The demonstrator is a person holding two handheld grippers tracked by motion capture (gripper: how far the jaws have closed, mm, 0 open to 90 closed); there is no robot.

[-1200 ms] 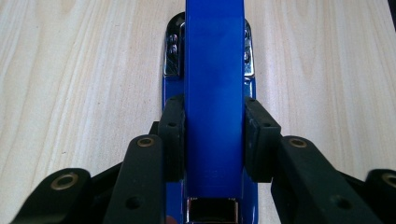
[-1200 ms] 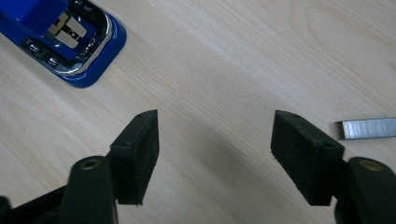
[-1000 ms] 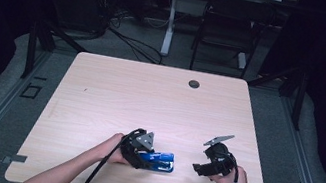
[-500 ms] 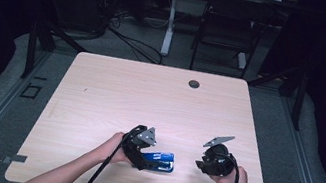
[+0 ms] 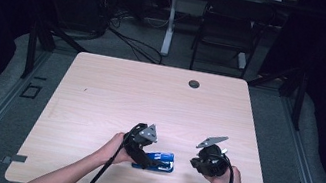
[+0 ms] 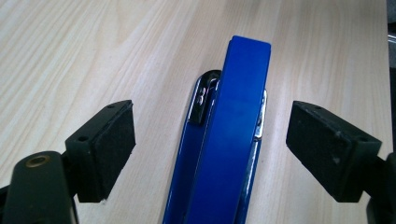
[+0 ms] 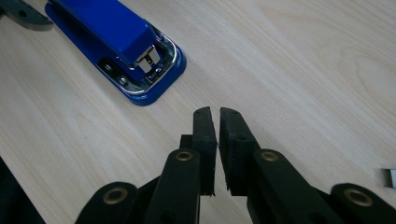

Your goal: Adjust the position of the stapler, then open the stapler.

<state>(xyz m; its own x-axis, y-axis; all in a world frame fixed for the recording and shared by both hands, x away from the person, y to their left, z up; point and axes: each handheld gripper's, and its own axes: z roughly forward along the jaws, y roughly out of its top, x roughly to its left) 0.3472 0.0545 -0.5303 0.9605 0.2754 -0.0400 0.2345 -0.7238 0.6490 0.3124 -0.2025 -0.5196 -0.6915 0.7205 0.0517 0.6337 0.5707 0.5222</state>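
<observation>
Stapler (image 6: 224,140) lies flat near the table's (image 5: 100,90) front edge, between my left gripper's (image 6: 210,144) wide-open, empty jaws; my right gripper (image 7: 218,140) rests nearly closed, empty. Closing off-centre could skid it sideways

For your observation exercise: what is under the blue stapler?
The stapler lies flat on the wooden table, between the open left gripper pads. Anything beneath its base is covered.

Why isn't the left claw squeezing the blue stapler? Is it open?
Open. The left gripper has its jaws spread wide on either side of the blue stapler, with bare table between each pad and the stapler, so nothing is squeezed.
</observation>
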